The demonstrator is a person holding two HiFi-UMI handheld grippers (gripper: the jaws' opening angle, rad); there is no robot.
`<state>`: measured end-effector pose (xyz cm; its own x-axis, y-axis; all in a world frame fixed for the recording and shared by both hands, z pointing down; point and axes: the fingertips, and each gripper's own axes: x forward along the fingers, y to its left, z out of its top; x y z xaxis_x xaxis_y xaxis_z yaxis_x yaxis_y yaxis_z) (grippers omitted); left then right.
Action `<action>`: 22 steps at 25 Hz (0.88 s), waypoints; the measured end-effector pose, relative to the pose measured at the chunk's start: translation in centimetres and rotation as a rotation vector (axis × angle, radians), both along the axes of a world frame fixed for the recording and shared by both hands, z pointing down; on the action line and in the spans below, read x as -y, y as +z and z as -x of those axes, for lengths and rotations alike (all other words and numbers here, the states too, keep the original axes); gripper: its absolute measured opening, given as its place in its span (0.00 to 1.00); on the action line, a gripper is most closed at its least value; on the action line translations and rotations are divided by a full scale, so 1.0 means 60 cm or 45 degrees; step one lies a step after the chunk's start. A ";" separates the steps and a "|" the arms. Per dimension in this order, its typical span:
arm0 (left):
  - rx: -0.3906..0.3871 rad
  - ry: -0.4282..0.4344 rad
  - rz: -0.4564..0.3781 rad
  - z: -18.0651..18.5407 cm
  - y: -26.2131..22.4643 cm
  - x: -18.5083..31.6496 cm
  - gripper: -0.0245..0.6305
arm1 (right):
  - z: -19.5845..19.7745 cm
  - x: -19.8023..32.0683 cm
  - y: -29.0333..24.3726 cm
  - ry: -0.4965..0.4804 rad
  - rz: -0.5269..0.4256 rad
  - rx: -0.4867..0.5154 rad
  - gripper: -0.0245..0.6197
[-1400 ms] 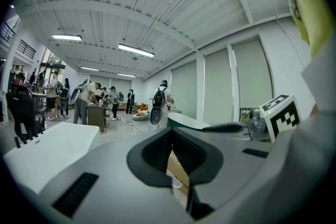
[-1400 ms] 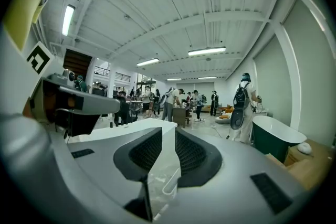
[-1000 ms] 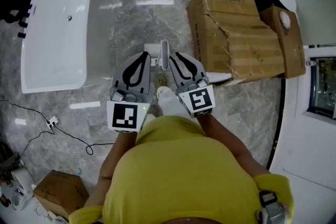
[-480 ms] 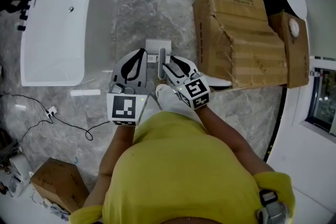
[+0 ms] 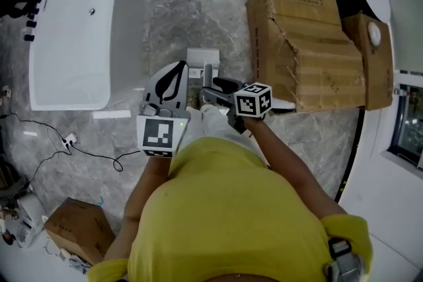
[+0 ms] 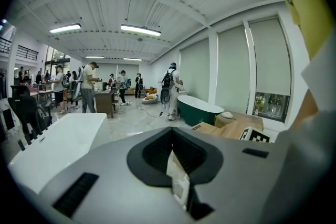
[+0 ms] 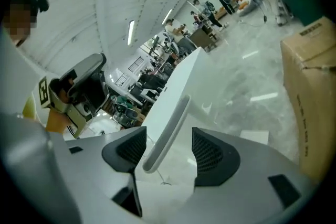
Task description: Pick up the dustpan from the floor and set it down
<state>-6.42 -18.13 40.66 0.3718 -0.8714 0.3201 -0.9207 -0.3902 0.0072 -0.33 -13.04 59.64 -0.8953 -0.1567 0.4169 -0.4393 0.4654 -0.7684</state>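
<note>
As right gripper (image 7: 166, 153) jaws open round dustpan handle (image 7: 169, 120), box (image 5: 299, 36) print illegible

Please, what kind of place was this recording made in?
Probably a bathroom-fixture showroom, or a large hall used as one. A white bathtub and a green bathtub stand on a polished marble-look floor, with cardboard boxes nearby and people at desks farther back.

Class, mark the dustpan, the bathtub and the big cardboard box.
dustpan (image 7: 167, 130): right gripper view, middle of its handle.
bathtub (image 5: 73, 23): head view, bare inner floor.
big cardboard box (image 5: 297, 36): head view, its torn top face.
</note>
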 end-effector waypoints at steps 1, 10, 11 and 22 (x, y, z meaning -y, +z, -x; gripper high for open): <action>0.004 0.012 0.003 0.000 0.000 0.003 0.04 | 0.004 -0.001 0.003 -0.006 0.042 0.029 0.48; 0.022 0.040 0.017 0.015 0.005 0.023 0.04 | 0.037 0.002 0.006 -0.047 0.205 0.227 0.42; 0.022 0.035 0.019 0.018 0.006 0.023 0.04 | 0.041 0.004 0.006 -0.053 0.209 0.238 0.41; 0.032 0.006 0.010 0.053 0.000 0.024 0.04 | 0.055 0.022 -0.011 -0.052 0.213 0.239 0.25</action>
